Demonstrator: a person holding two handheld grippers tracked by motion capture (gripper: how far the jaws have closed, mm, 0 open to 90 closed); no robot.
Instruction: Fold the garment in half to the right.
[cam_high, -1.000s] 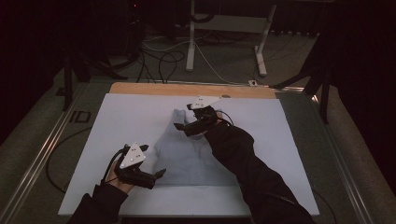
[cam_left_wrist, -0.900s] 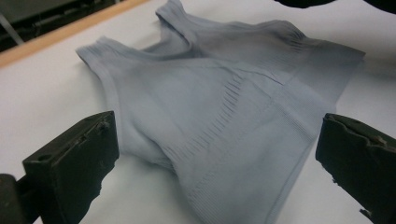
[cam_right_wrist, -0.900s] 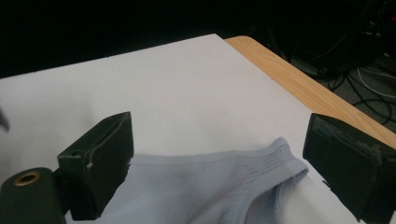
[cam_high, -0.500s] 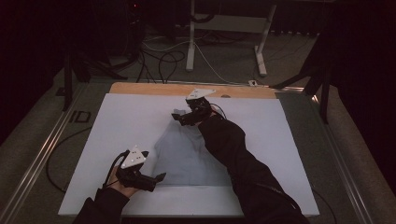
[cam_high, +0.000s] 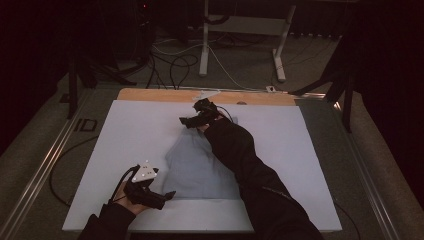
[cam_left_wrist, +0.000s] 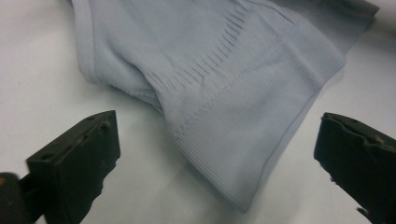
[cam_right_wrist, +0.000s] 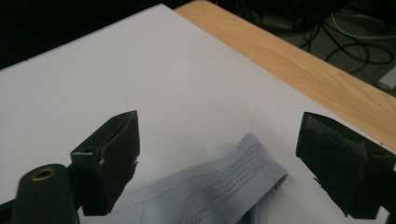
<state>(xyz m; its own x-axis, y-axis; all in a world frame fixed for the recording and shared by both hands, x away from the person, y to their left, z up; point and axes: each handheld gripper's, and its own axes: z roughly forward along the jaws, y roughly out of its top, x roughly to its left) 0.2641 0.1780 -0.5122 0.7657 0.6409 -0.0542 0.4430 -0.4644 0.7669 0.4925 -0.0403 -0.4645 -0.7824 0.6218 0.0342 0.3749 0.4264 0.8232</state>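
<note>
At the lower left of the high view, your left gripper (cam_high: 167, 195) sits at the near corner of the pale grey knit garment (cam_high: 200, 167), jaws wide, nothing pinched; the ribbed hem lies between them on the white board (cam_high: 125, 135). Garment's flat mid-frame. Farther up, centre, your right gripper (cam_high: 186, 121) is at its far end, jaws wide but just been closing a bit, perforated band between them, not gripped.
</note>
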